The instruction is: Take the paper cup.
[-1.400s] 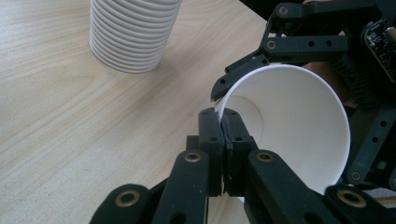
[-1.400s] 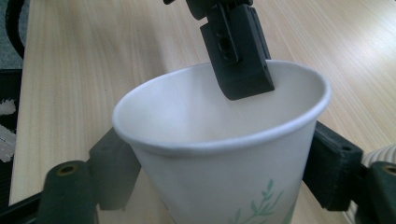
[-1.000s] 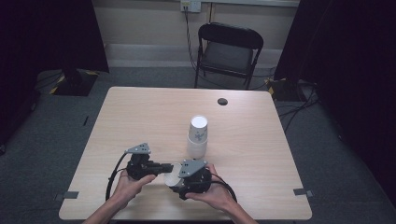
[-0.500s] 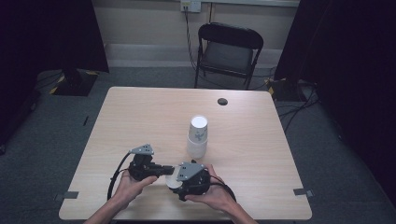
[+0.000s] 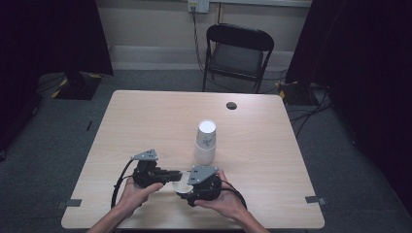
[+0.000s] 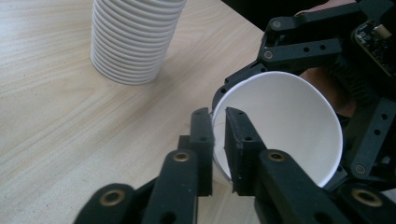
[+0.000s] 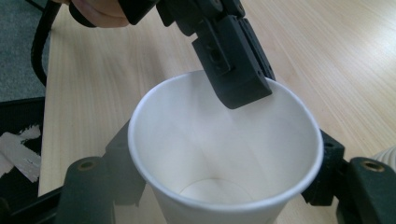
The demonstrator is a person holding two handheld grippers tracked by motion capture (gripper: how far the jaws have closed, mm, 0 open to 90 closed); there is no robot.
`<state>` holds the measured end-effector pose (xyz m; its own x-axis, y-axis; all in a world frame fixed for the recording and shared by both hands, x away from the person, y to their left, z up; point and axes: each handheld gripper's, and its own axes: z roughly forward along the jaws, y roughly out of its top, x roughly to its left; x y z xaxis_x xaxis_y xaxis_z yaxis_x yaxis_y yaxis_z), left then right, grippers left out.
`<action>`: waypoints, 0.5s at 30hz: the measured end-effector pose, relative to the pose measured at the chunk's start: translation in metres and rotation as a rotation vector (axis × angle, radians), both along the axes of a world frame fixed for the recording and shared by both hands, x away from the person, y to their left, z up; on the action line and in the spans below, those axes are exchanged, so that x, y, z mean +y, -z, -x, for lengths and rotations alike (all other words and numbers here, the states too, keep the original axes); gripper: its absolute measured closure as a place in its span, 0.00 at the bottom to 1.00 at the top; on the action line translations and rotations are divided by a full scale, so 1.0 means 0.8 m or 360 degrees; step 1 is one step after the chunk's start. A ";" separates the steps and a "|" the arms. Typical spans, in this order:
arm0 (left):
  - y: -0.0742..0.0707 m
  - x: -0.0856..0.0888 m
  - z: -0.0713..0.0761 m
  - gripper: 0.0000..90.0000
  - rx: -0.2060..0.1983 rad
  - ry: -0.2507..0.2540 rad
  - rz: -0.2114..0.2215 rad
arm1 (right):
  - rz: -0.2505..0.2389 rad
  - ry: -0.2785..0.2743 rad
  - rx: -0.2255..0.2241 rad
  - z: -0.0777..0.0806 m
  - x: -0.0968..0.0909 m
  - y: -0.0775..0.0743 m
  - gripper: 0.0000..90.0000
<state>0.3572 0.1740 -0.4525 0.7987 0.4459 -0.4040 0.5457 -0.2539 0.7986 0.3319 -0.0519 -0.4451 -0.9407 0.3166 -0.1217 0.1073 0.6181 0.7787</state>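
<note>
A single white paper cup sits between my two grippers near the table's front edge. My right gripper has a jaw on each side of the cup's body; they have just been closing and now press on it. My left gripper straddles the cup's rim, one jaw inside and one outside. Its jaws have just been opening, and a gap shows around the thin rim. A tall stack of white paper cups stands upright just beyond.
The wooden table reaches well beyond the stack. A small dark round thing lies near its far edge. A black folding chair stands behind the table, and cables run over the carpet at both sides.
</note>
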 end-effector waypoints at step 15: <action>-0.014 0.019 0.001 0.57 -0.0155 -0.0146 -0.0049 | -0.0144 0.0210 0.0117 -0.017 -0.033 -0.002 0.35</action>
<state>0.3565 0.1892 -0.4411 0.7886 0.5301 -0.3115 0.4882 -0.2317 0.8414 0.3456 -0.0780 -0.4435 -0.8957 0.4442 -0.0194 0.2415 0.5226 0.8177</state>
